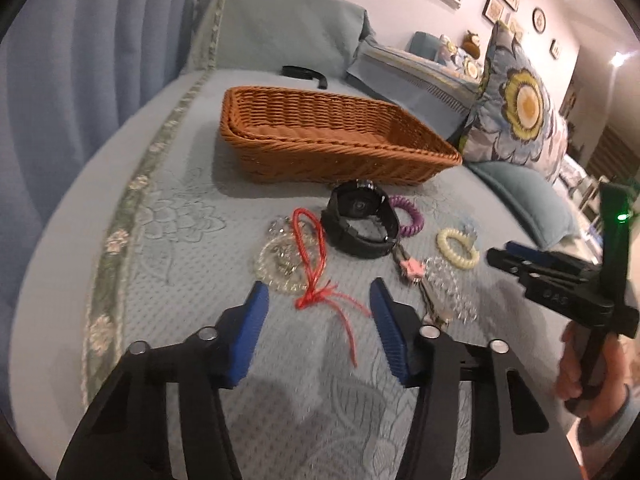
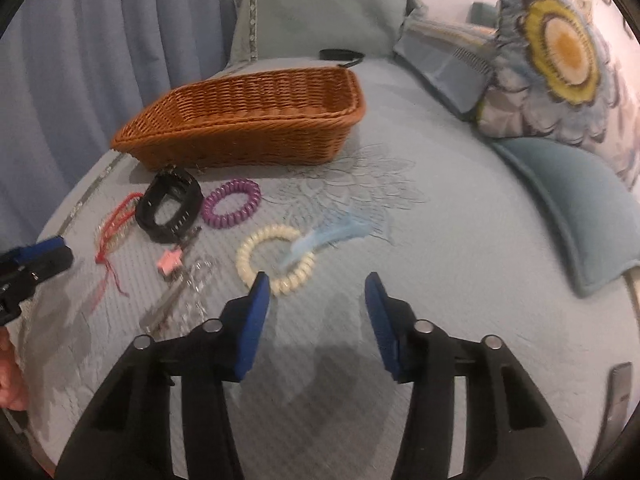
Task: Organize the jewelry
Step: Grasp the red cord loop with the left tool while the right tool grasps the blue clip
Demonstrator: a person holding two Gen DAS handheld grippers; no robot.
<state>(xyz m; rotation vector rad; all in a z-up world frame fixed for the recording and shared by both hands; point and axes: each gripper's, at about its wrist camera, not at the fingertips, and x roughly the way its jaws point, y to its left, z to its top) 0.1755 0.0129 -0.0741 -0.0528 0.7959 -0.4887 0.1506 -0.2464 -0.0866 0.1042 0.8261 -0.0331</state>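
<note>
Jewelry lies on the blue-green bed cover in front of a brown wicker basket (image 1: 320, 136), which also shows in the right wrist view (image 2: 248, 120). My left gripper (image 1: 319, 294) is open and empty, its fingertips on either side of the knot of a red cord bracelet (image 1: 312, 256). Beyond it lie a clear bead bracelet (image 1: 280, 260), a black watch (image 1: 360, 220), a purple coil tie (image 2: 232, 202) and a pink charm (image 1: 410, 268). My right gripper (image 2: 317, 286) is open and empty, just short of a cream coil tie (image 2: 272, 258) with a light blue feather (image 2: 332, 232).
A flowered pillow (image 2: 560, 52) and a teal cushion (image 2: 580, 216) lie at the right. A black band (image 1: 304, 74) lies behind the basket. Blue curtains (image 1: 80, 60) hang at the left. A clear chain (image 1: 448, 288) lies near the charm.
</note>
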